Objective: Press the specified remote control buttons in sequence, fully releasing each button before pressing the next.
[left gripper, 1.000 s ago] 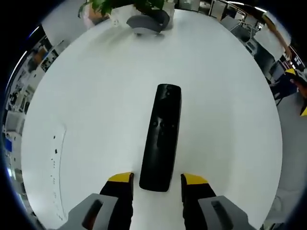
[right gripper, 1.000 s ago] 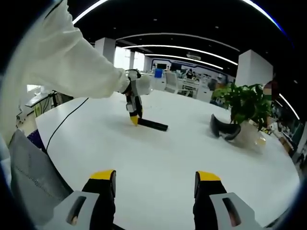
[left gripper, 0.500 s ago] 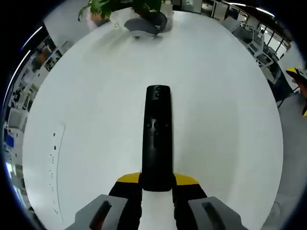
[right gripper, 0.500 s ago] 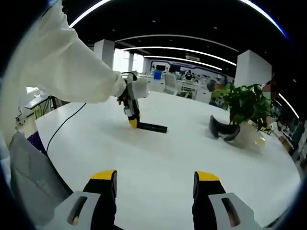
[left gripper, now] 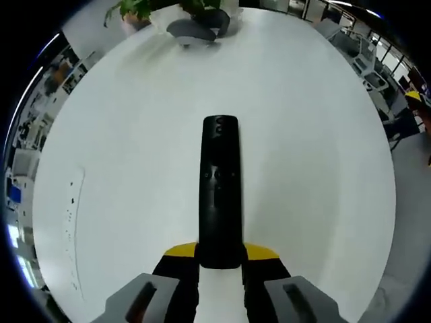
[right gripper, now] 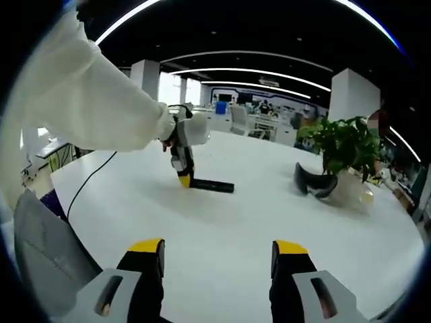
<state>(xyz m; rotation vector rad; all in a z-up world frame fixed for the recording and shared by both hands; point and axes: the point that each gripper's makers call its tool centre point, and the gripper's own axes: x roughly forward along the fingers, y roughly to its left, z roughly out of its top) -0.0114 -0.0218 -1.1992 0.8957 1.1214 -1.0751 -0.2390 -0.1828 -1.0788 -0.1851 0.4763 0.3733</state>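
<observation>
Left gripper view looks down on the left claw (left gripper: pixel 219 252), its yellow-tipped jaws closed on the near end of the black remote (left gripper: pixel 219 195), which lies flat on the white bench (left gripper: pixel 121 168) with its buttons facing up. From across the room the right claw (right gripper: pixel 215 252) hangs spread wide with nothing in it, well apart from the remote. I'd say the holding step is settled and no button is pressed yet; next the right claw must cross over and come down on the first button. Bare bench surrounds the remote, with the potted plant (right gripper: pixel 343 148) and dark curved object (right gripper: pixel 313 182) far off.
</observation>
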